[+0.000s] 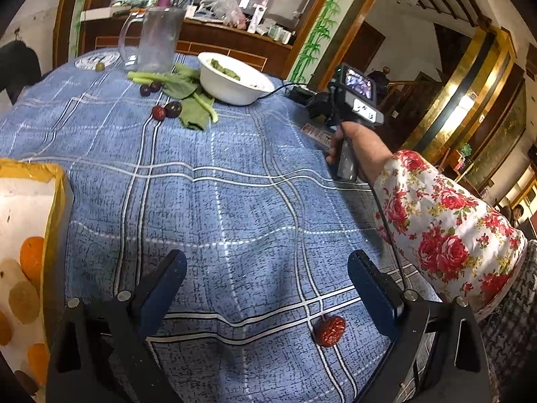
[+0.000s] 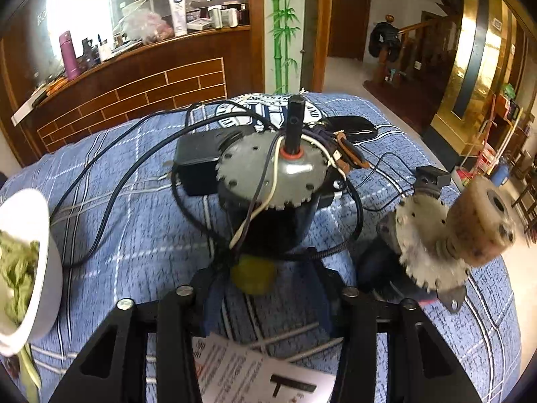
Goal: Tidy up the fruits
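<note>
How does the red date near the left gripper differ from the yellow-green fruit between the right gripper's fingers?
The red date is dark red and wrinkled; the yellow-green fruit is smooth and pale. The date lies free on the blue plaid tablecloth, short of the open left gripper; the yellow-green fruit sits between the right gripper fingers, seemingly pinched. Both are small and roundish.

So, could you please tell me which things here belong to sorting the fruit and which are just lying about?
For the job: red date, dark plums, green grape, fruit bag.
Lying about: white bowl, leafy greens, plastic jug, motor, cables.
</note>
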